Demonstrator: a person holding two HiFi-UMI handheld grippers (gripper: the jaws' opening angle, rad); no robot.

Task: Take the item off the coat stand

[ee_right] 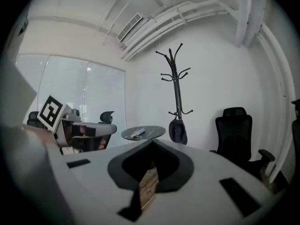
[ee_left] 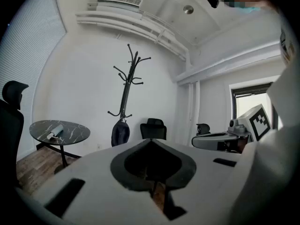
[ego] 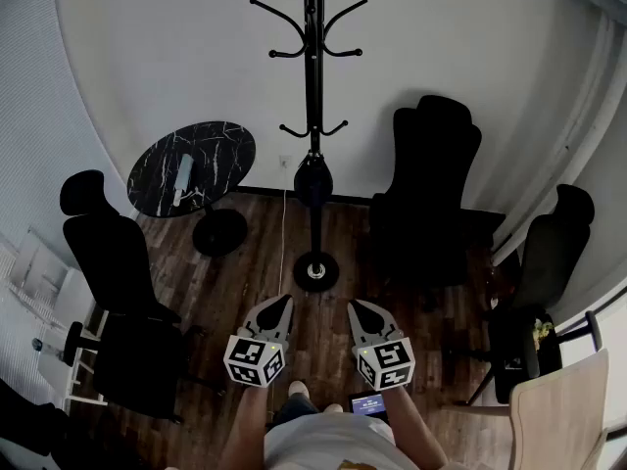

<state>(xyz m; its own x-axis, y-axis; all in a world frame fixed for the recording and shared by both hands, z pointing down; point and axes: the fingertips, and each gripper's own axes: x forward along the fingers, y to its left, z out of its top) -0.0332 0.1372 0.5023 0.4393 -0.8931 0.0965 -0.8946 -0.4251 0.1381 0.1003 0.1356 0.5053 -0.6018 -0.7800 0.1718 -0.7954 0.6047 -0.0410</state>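
Floorboards point(ego: 265, 287) bare up to coat stand point(ego: 313, 96)

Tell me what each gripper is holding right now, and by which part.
Nothing is held. The left gripper and right gripper are both shut and empty. The dark bag hangs on the coat stand, well away from both.

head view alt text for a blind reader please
A dark bag hangs low on a black coat stand. In front, the left gripper and right gripper point toward it, both shut and empty. A round table stands left.
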